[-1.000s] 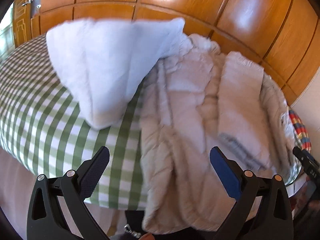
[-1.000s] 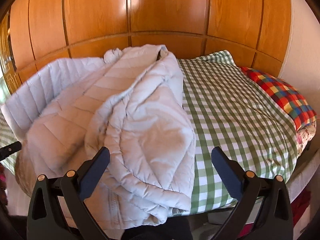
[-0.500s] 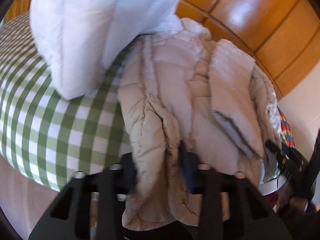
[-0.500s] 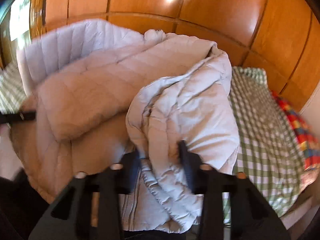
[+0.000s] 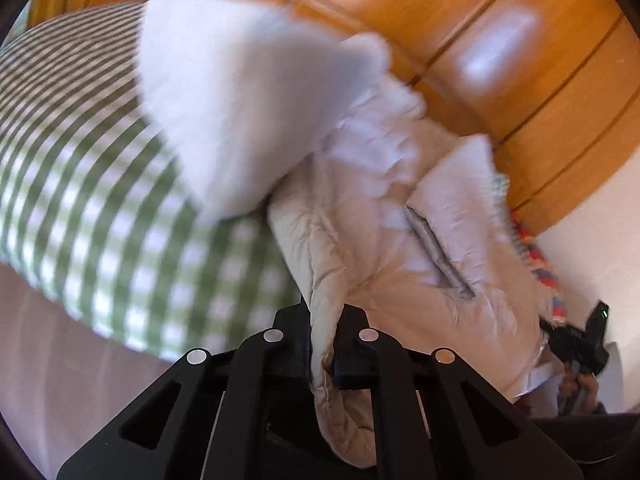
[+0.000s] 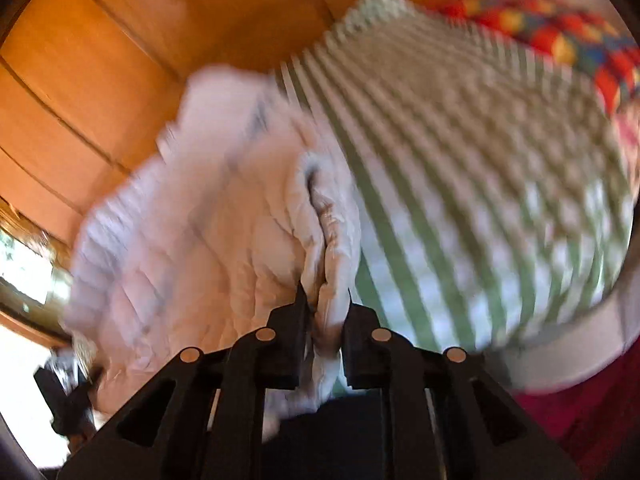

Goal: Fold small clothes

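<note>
A pale quilted puffer jacket [image 5: 380,208] lies crumpled on the bed, one light panel flung up toward the back. My left gripper [image 5: 322,344] has its jaws closing, and its pads pinch a fold of the jacket's near edge. In the right wrist view the jacket [image 6: 208,232] is blurred. My right gripper [image 6: 324,320] is also closing, with a bunched fold of the jacket squeezed between its pads. The other gripper shows small at the edge of each view: the right gripper [image 5: 580,344] and the left gripper [image 6: 64,396].
A green and white checked bedcover [image 5: 100,200] spreads left of the jacket and, in the right wrist view, the bedcover [image 6: 480,200] spreads to its right. Wooden wardrobe doors [image 5: 500,60] stand behind the bed. A bright multicoloured pillow [image 6: 540,28] lies at the bed's far right.
Both grippers went from wide open above the bed to closed on the jacket's near edge. The right wrist view has swung and rolled, now blurred; the jacket edge looks pulled toward me.
</note>
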